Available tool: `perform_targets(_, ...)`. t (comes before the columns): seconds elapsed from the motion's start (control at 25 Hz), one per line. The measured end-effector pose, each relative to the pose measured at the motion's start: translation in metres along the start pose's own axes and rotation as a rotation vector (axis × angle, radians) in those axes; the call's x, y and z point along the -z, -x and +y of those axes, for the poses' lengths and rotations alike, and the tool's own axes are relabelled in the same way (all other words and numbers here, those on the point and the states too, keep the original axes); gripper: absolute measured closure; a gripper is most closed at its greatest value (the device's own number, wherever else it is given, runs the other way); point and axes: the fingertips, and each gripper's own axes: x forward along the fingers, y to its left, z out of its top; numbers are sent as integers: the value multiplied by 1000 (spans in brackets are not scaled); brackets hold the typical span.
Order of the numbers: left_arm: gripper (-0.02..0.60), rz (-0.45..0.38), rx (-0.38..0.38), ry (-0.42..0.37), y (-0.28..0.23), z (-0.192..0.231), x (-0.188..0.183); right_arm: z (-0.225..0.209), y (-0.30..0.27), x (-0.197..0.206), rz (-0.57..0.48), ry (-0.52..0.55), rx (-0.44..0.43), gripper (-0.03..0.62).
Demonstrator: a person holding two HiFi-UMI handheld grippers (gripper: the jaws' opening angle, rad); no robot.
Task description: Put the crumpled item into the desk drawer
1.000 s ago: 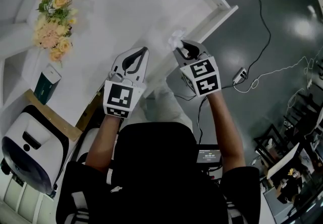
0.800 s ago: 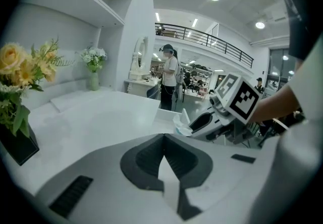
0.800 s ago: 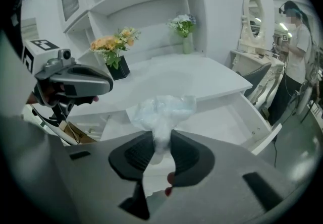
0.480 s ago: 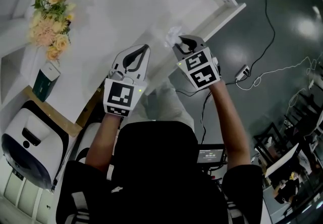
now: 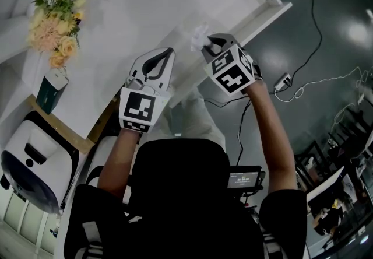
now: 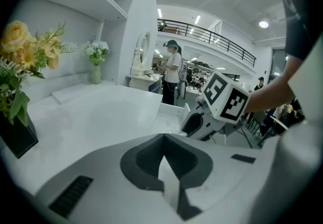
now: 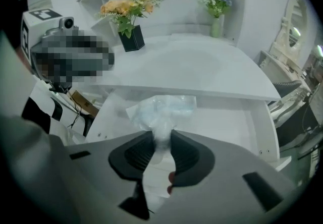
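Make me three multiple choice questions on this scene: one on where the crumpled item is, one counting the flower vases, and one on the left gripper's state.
1. Where is the crumpled item?
A. On the floor.
B. Between the right gripper's jaws, by the open drawer.
C. On a chair.

2. How many flower vases stand on the desk?
A. One.
B. Two.
C. Four.

3. The left gripper is:
A. wide open.
B. shut on a flower stem.
C. shut and empty.

Answers:
1 B: the right gripper view shows the jaws pinching it, with the drawer open behind.
2 B: there is a dark vase and a pale green vase.
3 C: its jaws meet with nothing between them.
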Motion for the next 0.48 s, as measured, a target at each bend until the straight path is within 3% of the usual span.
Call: perform_targets(0.48, 575, 22, 6, -4, -11, -2, 8, 1, -22, 15, 124, 183, -42, 508)
